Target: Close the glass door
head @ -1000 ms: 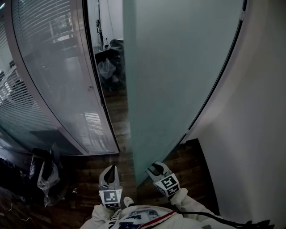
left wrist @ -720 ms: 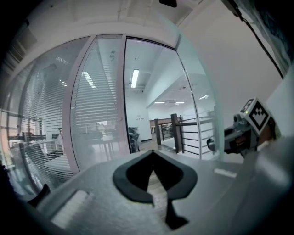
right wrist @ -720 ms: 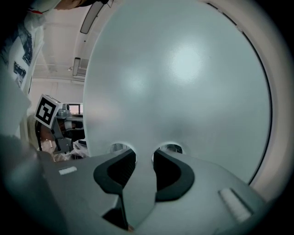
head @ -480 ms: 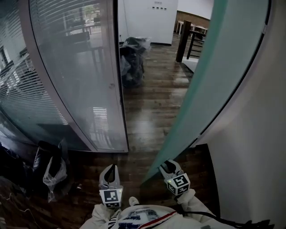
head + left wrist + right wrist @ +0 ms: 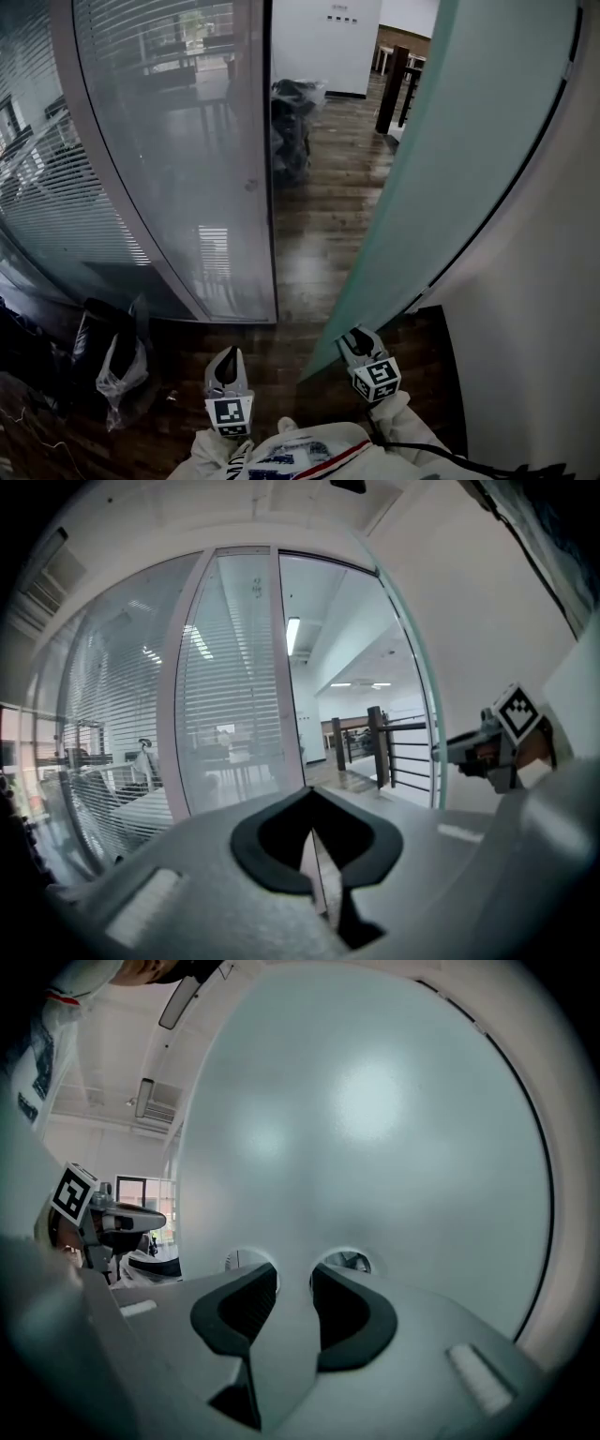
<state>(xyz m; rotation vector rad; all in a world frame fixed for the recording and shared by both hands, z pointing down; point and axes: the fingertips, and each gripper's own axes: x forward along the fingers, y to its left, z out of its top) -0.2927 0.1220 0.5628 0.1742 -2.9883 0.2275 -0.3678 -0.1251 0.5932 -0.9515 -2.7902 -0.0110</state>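
The frosted glass door (image 5: 450, 141) stands swung open toward the white wall on the right, its lower free corner close in front of me. My right gripper (image 5: 353, 339) is at that lower edge, jaws a narrow gap apart; whether it touches the glass I cannot tell. In the right gripper view the door face (image 5: 375, 1129) fills the picture behind my right gripper (image 5: 293, 1279), with nothing between the jaws. My left gripper (image 5: 228, 361) hangs low at the left, away from the door. In its own view my left gripper (image 5: 312, 799) is shut on nothing.
A fixed glass partition (image 5: 178, 159) with blinds behind it borders the doorway on the left. Dark bags (image 5: 291, 122) sit on the wooden floor beyond the opening, and a dark railing (image 5: 389, 89) stands further back. A plastic bag (image 5: 117, 361) lies low left. The white wall (image 5: 553, 281) is close on the right.
The door's free edge has swung to the right, uncovering more of the corridor floor. My right gripper has shifted right with it. The left gripper has barely moved.
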